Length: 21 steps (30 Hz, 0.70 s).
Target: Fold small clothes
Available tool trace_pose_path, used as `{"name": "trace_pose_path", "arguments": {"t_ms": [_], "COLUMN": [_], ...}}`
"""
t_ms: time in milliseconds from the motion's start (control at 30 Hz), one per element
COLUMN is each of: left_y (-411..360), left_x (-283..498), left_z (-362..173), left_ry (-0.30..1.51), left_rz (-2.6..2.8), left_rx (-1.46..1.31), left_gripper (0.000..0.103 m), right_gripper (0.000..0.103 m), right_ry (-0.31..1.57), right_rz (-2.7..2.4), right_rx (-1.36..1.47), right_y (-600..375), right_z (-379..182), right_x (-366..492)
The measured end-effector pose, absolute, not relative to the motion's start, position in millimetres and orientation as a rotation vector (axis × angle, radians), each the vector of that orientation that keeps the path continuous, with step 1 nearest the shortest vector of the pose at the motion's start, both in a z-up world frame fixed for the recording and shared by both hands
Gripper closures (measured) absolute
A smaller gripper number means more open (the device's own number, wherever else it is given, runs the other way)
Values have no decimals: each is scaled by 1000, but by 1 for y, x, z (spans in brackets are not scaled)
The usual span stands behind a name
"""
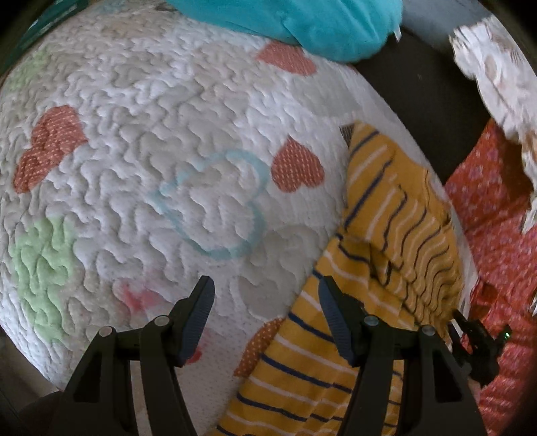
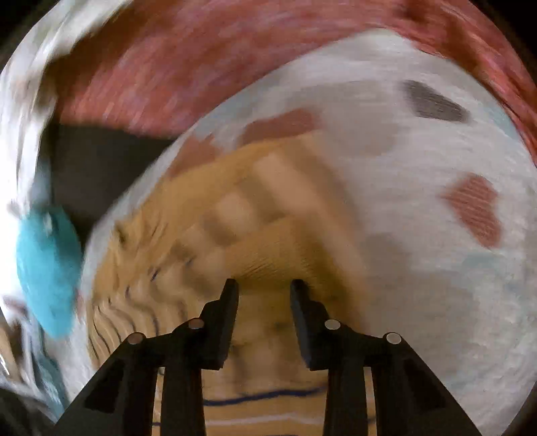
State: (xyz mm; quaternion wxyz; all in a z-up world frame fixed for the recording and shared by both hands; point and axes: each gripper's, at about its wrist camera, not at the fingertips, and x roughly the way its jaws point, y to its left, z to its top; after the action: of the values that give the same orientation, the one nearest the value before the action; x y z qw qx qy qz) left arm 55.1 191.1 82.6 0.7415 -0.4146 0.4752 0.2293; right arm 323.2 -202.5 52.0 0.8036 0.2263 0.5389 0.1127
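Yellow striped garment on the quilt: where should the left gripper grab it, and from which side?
Judging by the left wrist view, take the yellow striped garment by its near flat edge, coming in from the bare quilt side. Farther up it bunches into folds. The left gripper is open beside that edge.

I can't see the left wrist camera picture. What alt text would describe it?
A yellow garment with navy and white stripes lies rumpled on a white quilted blanket with heart patches. The black left gripper hangs open above the blanket, beside the garment's edge. A turquoise cloth sits at the top.
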Motion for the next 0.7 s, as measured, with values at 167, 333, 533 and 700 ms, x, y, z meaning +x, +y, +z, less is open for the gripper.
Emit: {"name": "trace_pose_path", "arguments": {"t_ms": [167,333,533,700], "left_y": [176,149,108,80], "left_x": [53,36,7,-27], "left_z": [77,60,56,50], "left_ry": [1075,1140,1129,1123], "left_rz": [450,417,385,294], "left_rx": [-881,-786,-571,-606], "left_gripper": [40,40,33,25], "right_gripper": [43,43,42,42], "right_ry": [1134,1253,1287,1318], "right_rz": [169,336,499,605], "right_rx": [427,515,600,718], "right_y": [-254,-279,-281,-287], "right_z": [57,33,16,7], "right_x": [277,186,103,71]}}
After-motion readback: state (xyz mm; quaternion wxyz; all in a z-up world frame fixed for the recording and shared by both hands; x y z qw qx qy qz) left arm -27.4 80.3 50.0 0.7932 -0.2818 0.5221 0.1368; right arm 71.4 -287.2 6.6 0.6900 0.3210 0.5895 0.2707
